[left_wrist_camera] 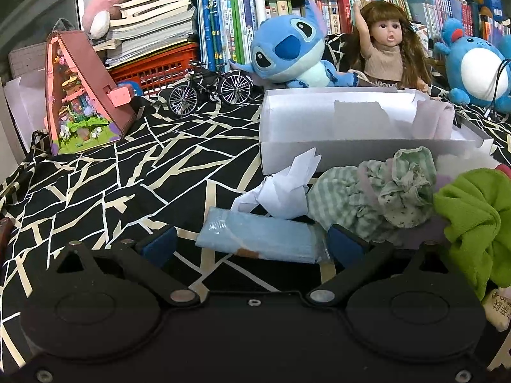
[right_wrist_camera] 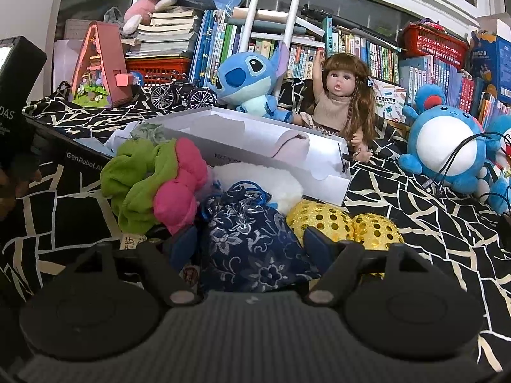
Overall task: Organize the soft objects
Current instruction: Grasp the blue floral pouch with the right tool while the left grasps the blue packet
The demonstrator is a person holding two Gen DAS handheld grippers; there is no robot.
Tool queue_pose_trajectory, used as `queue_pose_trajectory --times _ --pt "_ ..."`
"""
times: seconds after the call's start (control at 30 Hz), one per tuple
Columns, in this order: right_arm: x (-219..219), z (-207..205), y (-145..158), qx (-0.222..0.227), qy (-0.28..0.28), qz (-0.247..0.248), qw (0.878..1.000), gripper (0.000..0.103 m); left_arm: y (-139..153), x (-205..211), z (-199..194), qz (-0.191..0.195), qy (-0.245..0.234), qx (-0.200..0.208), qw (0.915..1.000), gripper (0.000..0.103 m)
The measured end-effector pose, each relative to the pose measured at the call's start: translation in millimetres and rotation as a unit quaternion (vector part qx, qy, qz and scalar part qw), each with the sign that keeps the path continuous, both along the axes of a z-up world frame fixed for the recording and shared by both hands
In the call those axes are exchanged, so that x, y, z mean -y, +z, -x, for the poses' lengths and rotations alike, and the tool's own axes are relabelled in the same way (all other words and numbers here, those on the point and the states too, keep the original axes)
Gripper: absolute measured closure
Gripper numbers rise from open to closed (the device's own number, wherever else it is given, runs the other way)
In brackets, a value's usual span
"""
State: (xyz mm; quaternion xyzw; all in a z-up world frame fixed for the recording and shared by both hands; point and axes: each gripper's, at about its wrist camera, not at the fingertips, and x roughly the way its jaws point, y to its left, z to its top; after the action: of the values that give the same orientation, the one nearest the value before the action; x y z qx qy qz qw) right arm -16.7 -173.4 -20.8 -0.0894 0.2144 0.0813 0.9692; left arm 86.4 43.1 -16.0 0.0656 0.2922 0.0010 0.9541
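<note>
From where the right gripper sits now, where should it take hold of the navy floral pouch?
Grip the navy floral pouch across its bulging lower body, coming straight in from the near side. It already lies between the open right gripper pads, its cinched neck with blue drawstring pointing away. The gold sequin balls sit close beside it.

Soft pouches [right_wrist_camera: 252, 242] and scrunchies [right_wrist_camera: 140, 178] heaped beside white box [right_wrist_camera: 329, 180].

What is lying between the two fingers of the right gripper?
In the right wrist view, a navy floral drawstring pouch lies between the right gripper's fingers.
</note>
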Motion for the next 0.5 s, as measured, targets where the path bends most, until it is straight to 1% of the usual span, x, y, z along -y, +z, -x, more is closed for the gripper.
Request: queue_pose_trajectory --times 0.4,0.43,0.5 --pt "-3.2 -1.8 -2.5 -0.005 0.002 0.001 1.0 0.019 -1.4 0.4 -0.3 0.007 -0.003 -0.008 0.9999 0.002" --pt "-2.8 -2.4 -2.8 -0.009 0.004 -0.002 1.0 0.021 -1.6 0.2 -0.5 0.008 -0.004 -0.009 0.9999 0.002" --pt "-1.3 -3.2 -2.6 -0.012 0.005 -0.009 1.0 0.021 -1.5 -0.6 -1.2 0.012 -0.003 -0.012 0.9999 0.002"
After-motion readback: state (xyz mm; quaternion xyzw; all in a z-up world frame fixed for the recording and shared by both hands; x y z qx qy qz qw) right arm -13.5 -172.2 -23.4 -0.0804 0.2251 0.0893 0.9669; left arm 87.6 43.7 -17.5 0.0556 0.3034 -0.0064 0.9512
